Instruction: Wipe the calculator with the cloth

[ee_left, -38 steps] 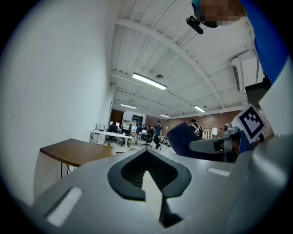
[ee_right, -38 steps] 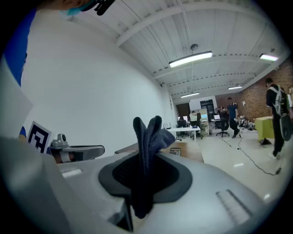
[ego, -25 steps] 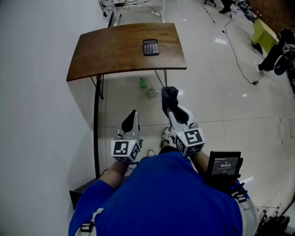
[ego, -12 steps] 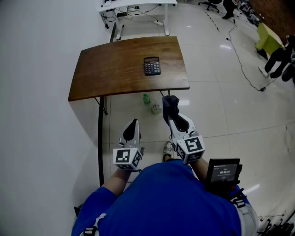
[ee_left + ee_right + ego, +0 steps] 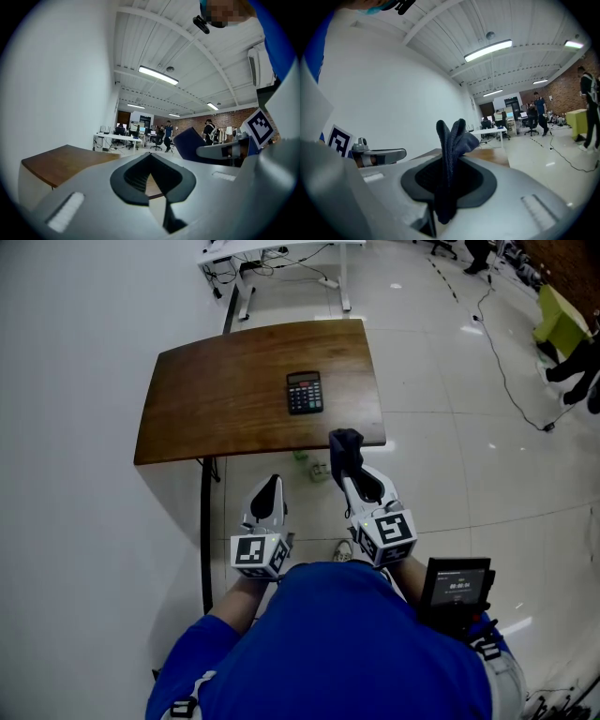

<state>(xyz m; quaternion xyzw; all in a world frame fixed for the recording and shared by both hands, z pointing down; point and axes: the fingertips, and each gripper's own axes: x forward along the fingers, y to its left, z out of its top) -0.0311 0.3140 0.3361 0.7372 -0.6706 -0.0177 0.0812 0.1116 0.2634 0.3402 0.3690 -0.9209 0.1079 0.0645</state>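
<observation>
My right gripper [image 5: 347, 465] pinches the dark cloth [image 5: 450, 150]; my left gripper [image 5: 269, 488] has its fingers pressed together, empty. Calculator [image 5: 305, 392] lies right of the table's [image 5: 216, 399] centre.

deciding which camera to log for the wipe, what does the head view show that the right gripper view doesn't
Only the head view: the calculator lying on the wooden table, with neither hand-held gripper near it.
Only the right gripper view: the jaws of the right hand-held gripper pinched on the dark cloth, seen close up, plus ceiling lights and distant desks.
Both: the cloth sticking up from that hand-held gripper, and part of the table.
</observation>
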